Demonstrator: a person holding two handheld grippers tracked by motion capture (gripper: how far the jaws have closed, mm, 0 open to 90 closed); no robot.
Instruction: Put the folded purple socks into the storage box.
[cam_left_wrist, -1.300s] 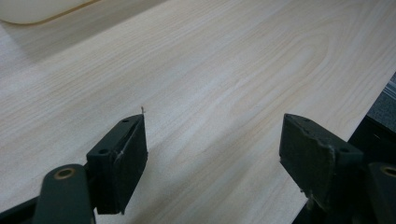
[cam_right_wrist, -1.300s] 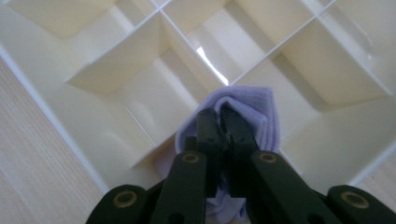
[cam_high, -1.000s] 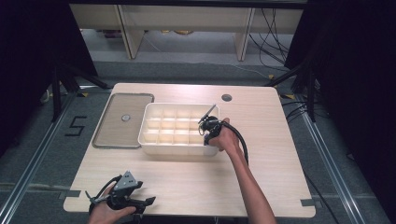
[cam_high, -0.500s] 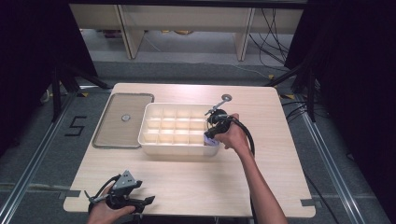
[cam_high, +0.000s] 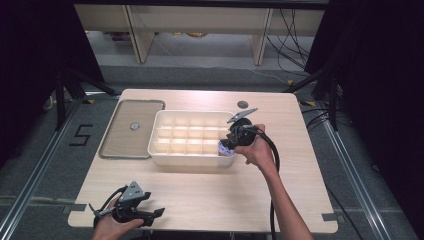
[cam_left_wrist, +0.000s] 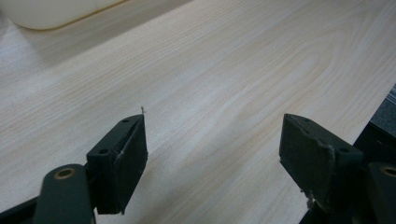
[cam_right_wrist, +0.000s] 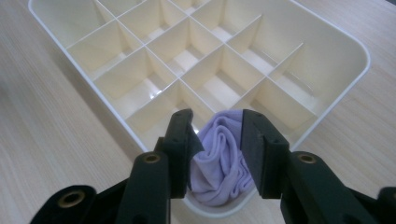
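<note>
Lilac cloth sits bunched in organiser tray corner cell, directly below right gripper, jaws just parting, pads flanking w/o pressing; left gripper wide, empty, well apart.

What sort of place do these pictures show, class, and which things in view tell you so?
Probably a lab or studio set up for recording handling work. A lone wooden table stands between dark curtains, loose cables trail over the floor behind it, and a taped number 5 marks the floor.
</note>
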